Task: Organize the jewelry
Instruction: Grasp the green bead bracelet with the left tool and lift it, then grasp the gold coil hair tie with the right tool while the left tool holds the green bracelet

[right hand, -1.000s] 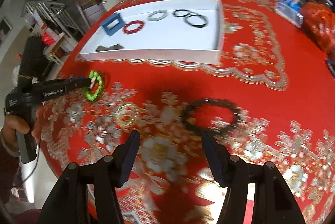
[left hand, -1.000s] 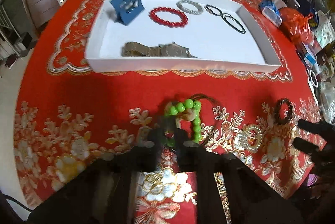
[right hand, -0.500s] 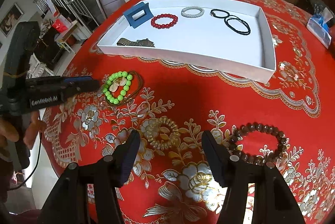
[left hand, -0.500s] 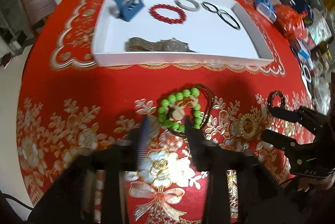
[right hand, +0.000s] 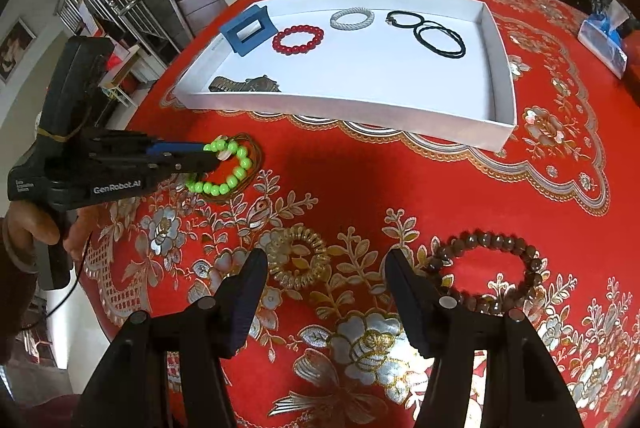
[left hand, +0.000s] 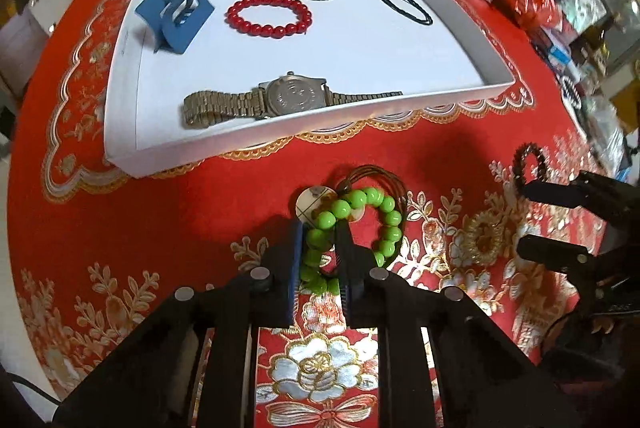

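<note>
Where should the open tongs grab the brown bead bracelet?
Best on the near-left arc of the brown bracelet, coming straight down from above. It lies flat on the cloth as an open ring, so one finger can go inside the loop and the other outside, pinching across the beads. The right tongs are open and that arc sits closest to them.

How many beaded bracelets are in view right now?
3. The red beaded bracelet lies in the white tray; the green beaded bracelet sits pinched in the left claw; the brown beaded bracelet lies beside the right claw.
</note>
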A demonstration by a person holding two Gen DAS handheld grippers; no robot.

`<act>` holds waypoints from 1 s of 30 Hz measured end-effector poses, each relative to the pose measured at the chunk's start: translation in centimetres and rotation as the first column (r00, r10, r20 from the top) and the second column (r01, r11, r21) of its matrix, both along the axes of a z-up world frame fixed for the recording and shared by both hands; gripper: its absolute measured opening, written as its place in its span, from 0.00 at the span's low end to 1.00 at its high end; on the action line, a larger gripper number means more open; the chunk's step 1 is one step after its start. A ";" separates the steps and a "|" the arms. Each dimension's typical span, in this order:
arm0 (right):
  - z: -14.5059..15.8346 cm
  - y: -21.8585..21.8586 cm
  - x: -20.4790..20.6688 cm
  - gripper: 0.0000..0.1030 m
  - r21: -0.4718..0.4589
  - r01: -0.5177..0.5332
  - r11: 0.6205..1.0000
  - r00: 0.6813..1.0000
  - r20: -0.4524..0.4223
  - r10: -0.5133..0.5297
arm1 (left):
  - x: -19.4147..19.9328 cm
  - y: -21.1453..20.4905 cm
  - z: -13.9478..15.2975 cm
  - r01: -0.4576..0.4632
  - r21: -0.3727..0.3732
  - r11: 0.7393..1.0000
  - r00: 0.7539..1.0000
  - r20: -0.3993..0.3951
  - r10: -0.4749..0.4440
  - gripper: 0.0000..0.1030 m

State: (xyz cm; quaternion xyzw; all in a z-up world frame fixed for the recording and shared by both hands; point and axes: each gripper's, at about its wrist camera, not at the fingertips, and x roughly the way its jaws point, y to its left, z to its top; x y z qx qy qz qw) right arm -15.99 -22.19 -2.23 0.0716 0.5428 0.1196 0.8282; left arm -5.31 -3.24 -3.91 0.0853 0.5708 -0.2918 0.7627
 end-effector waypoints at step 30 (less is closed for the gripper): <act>-1.9 2.1 0.6 0.57 -0.048 -0.095 0.994 0.995 -0.011 0.094 | -4.4 4.8 2.4 -0.207 -0.018 0.978 0.974 -0.103 0.204 0.14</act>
